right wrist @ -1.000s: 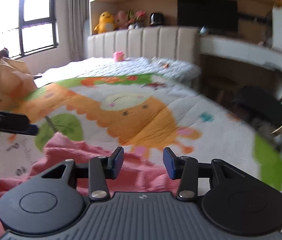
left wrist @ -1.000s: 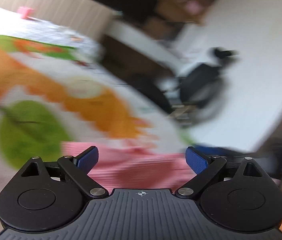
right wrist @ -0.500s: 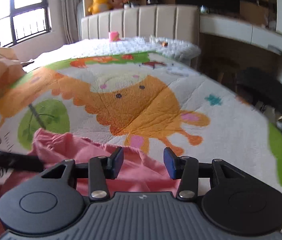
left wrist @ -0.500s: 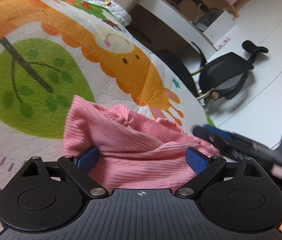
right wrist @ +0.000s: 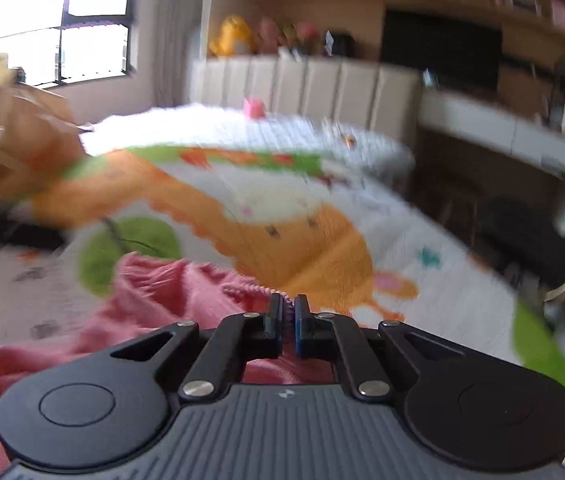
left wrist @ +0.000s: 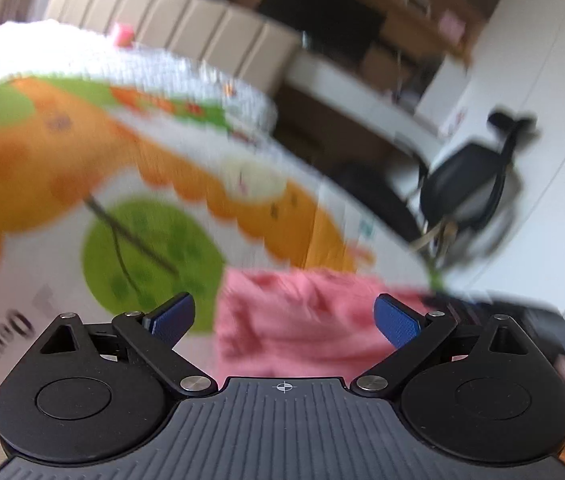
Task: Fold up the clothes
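A pink ribbed garment lies crumpled on the cartoon-print bed cover. My left gripper is open, its blue pads apart, hovering just over the garment's near part. In the right wrist view the same pink garment spreads to the left and under the tool. My right gripper is shut, its pads pinching the garment's upper edge. Both views are motion-blurred.
The bed cover has an orange animal and green leaf print. A beige headboard stands behind. A black office chair and a white desk are to the right. Tan clothing lies at the left.
My right gripper has closed on the pink garment's edge. My left gripper stayed open and tilted up and back, so more of the bed and the room shows.
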`<state>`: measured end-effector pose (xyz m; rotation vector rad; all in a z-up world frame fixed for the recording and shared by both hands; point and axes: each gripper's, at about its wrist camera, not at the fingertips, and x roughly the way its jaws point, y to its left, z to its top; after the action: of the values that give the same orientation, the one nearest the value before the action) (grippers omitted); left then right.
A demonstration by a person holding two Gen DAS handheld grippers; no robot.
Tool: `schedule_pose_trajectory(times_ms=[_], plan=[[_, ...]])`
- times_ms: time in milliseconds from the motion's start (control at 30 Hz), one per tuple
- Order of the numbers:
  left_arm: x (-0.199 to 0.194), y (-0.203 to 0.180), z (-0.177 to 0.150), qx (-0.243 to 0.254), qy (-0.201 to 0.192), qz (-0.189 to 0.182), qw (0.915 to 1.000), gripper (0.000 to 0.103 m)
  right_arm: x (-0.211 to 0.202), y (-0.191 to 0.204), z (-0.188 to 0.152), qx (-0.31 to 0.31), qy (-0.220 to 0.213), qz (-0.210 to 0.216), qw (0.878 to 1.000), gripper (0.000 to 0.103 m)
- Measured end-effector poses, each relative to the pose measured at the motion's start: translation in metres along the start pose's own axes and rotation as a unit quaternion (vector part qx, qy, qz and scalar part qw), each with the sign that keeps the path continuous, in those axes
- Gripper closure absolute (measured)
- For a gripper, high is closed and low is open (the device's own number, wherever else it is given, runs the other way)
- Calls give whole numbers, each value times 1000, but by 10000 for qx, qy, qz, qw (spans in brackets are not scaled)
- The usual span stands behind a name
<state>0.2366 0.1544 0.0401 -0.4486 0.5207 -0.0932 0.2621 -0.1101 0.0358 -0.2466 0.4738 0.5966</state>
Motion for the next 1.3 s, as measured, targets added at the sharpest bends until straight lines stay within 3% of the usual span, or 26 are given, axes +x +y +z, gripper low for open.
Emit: schedule_pose_trajectory(times_ms=[67,133,300,367,467,533,600,700,800,900,967,1000,1067,1100,1167,1233,1300], plan=[[-18,-2,7,-12,-262,-9,9997,2,-29,10,-1,-138,-161,58,9998,98],[-33,-6,10,19,-448,-18,9990,1,-46,21,-20,-244,2,193,9995,98],[-45,-18,-3,282,-309,-108,9991,0,-87,49,-68,-508,409,531,9965,97],[-46,-20,-15,436,-85,-100,9990,0,-103,59,-85,-596,544,680,9944,96],[-46,-15,-42,832,495,-120,9952,0,-130,40,-87,-167,272,807,9962,83],[-48,-11,-59,1026,829,-305,9908,0,-147,23,-86,203,40,846,9962,51],[-47,-4,-69,788,1155,-718,9876,0,-159,7,-85,589,-124,889,9942,37],[-36,7,-76,17,1560,-1283,9794,0,-134,-8,-93,1306,191,998,9862,37],[-15,21,-80,-654,1826,-1134,9744,0,-109,-23,-101,2015,504,1101,9720,37],[-6,29,-86,-836,1953,-1131,9706,1,-84,-39,-109,2711,814,1198,9516,37],[-3,33,-89,-886,1999,-1171,9688,2,-68,-46,-113,3062,994,1251,9385,49],[0,34,-89,-893,1993,-1174,9688,4,-62,-43,-112,2946,1015,1260,9418,59],[4,33,-86,-866,1956,-1158,9700,23,-51,-37,-109,2741,1037,1263,9477,72],[7,32,-84,-854,1958,-1137,9703,41,-46,-37,-106,2718,996,1228,9493,77],[14,27,-76,-827,1893,-1142,9717,50,-38,-40,-94,2676,843,1149,9529,83],[13,19,-63,-666,1646,-1153,9773,69,-39,-46,-78,2549,569,1020,9599,87],[9,11,-50,-509,1392,-1181,9819,73,-48,-50,-63,2471,303,996,9634,88]])
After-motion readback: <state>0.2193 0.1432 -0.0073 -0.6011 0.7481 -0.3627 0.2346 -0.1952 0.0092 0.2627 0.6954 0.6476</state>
